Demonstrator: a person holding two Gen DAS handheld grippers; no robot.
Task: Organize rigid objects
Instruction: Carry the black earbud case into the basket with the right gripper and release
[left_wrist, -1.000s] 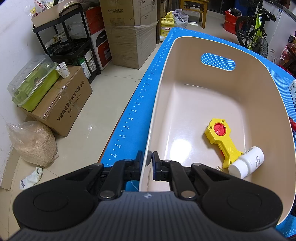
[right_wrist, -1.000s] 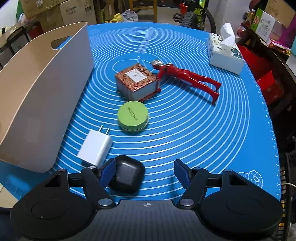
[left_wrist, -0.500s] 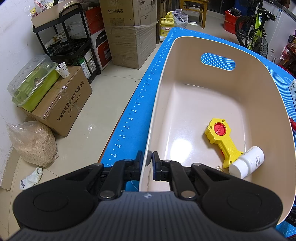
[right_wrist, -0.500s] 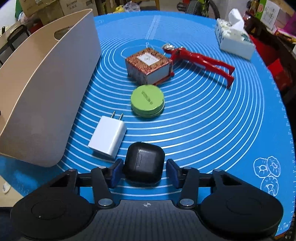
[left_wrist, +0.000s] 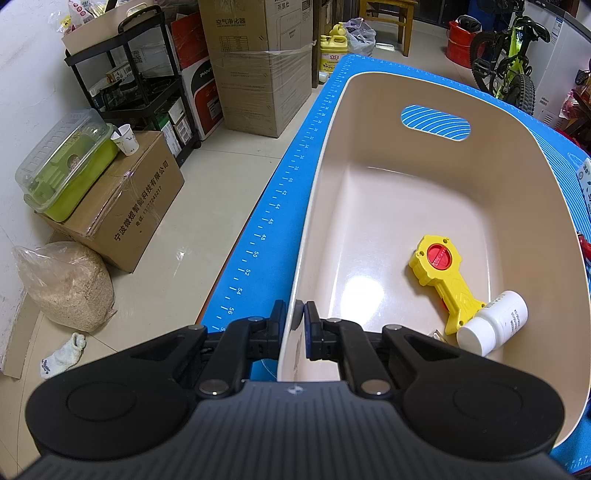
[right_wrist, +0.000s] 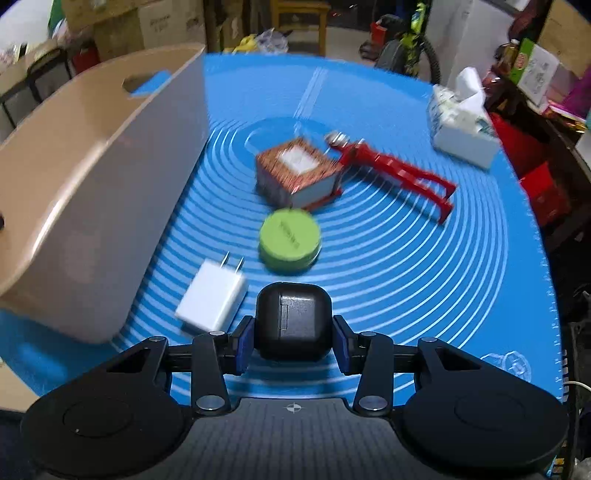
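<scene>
While the left gripper (left_wrist: 294, 325) tilts steeply down and pinches the near rim of the beige bin (left_wrist: 369, 206), one finger outside the wall and one inside, the right gripper (right_wrist: 293, 341) also angles down over the blue mat (right_wrist: 406, 258); its jaws have just been closing, and the pads now press both sides of one black case (right_wrist: 291, 325). The bin holds two things: one yellow tool (left_wrist: 443, 273) and one white bottle (left_wrist: 493, 323) touching its handle. On the mat beside the bin lie one white charger (right_wrist: 212, 299), one green tin (right_wrist: 289, 240), one patterned box (right_wrist: 299, 171) and one red figure (right_wrist: 391, 168). One tissue pack (right_wrist: 461, 125) sits near the far edge.
</scene>
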